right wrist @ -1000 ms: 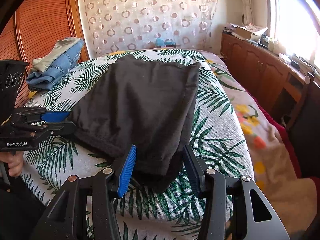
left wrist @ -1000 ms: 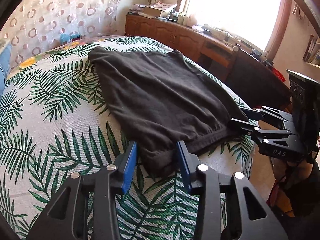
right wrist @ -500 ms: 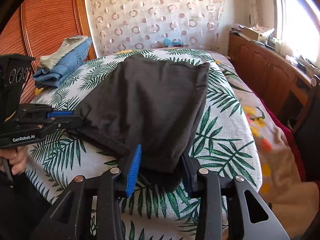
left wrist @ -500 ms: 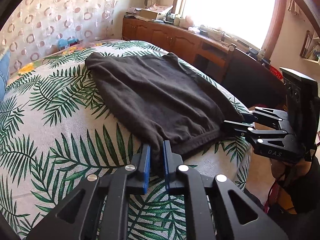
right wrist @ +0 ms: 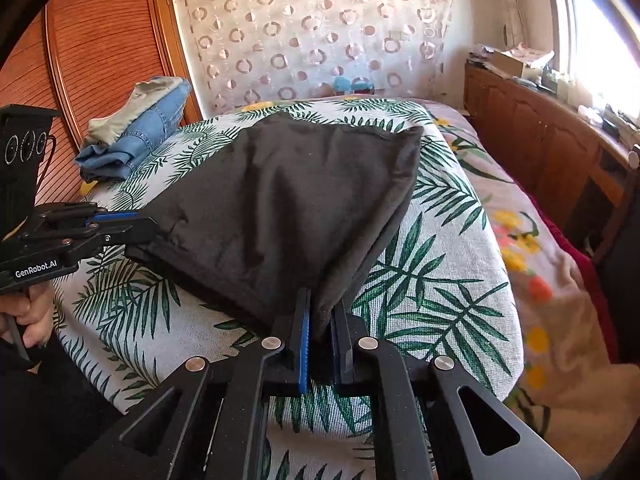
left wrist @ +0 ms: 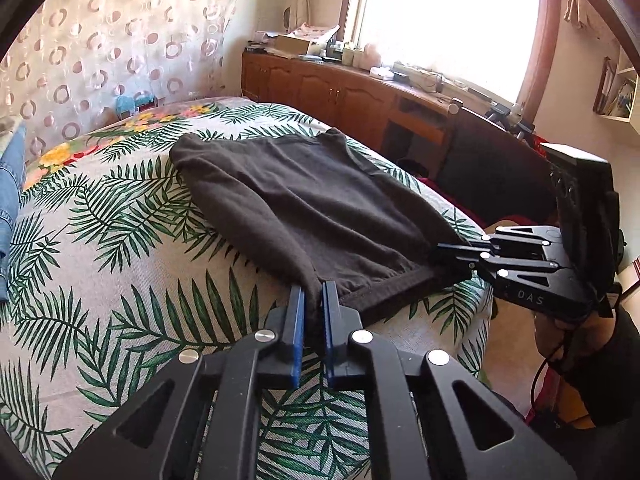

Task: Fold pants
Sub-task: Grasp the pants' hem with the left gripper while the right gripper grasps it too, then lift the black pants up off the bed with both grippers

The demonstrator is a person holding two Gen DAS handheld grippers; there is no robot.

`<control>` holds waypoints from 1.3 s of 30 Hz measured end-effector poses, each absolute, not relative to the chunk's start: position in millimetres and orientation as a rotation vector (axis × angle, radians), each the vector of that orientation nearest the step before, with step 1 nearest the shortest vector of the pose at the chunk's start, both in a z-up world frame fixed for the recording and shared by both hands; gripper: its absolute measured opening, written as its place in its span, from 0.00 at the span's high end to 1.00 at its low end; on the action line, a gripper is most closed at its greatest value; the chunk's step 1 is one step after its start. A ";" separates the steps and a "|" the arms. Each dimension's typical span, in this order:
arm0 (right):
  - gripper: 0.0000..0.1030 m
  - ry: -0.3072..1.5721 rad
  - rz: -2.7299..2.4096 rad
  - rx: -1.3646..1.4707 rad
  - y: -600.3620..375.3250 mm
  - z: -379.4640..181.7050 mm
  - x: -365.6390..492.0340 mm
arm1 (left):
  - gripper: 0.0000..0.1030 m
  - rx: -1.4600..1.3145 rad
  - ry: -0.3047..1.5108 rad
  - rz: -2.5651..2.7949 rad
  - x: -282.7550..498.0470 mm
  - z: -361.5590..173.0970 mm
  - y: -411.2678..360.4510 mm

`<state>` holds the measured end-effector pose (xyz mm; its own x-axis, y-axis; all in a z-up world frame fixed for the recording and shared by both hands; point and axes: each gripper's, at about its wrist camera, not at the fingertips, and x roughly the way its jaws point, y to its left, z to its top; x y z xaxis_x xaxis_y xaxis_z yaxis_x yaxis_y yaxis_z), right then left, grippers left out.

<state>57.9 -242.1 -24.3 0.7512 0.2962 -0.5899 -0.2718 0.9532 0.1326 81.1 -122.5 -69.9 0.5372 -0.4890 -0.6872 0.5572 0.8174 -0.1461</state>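
"DAS" on the right tool (left wrist: 448, 254); "GenRobot.AI" on the left tool (right wrist: 136, 226).

Your rig, up close

Both your grippers, left gripper (left wrist: 311, 296) and right gripper (right wrist: 320, 304), are matte black, with blue pads, silver screws, white "GenRobot.AI" lettering, and dark sleeves (left wrist: 612, 360).

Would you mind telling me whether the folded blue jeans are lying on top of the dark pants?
No, the blue jeans sit apart from the dark pants, near the wooden headboard, with leaf-print bedspread showing between them.
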 end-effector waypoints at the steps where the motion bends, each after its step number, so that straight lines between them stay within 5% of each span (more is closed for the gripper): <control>1: 0.92 0.655 0.300 0.041 -242.4 -24.2 58.0 | 0.91 0.098 0.793 -0.621 81.7 -71.7 -122.4; 9: 0.58 0.644 0.235 0.023 -238.9 -21.6 54.5 | 0.91 0.106 0.836 -0.583 87.3 -85.9 -114.6; 14: 0.54 0.662 0.230 0.031 -237.0 -24.5 57.5 | 0.91 0.107 0.849 -0.570 89.2 -92.6 -114.3; 22: 0.55 0.669 0.252 0.032 -234.0 -26.5 60.8 | 0.87 0.081 0.850 -0.559 92.4 -96.0 -110.4; 30: 0.89 0.655 0.316 0.087 -238.8 -29.3 61.6 | 0.84 0.085 0.839 -0.561 94.7 -97.8 -110.6; 39: 0.92 0.578 0.320 0.074 -241.1 -16.7 48.8 | 0.93 0.099 0.780 -0.584 84.3 -70.8 -112.3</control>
<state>48.8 -241.1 -16.7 0.7899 0.3178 -0.5245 -0.2765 0.9480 0.1579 84.3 -112.3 -70.8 0.5616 -0.4597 -0.6880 0.5307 0.8380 -0.1268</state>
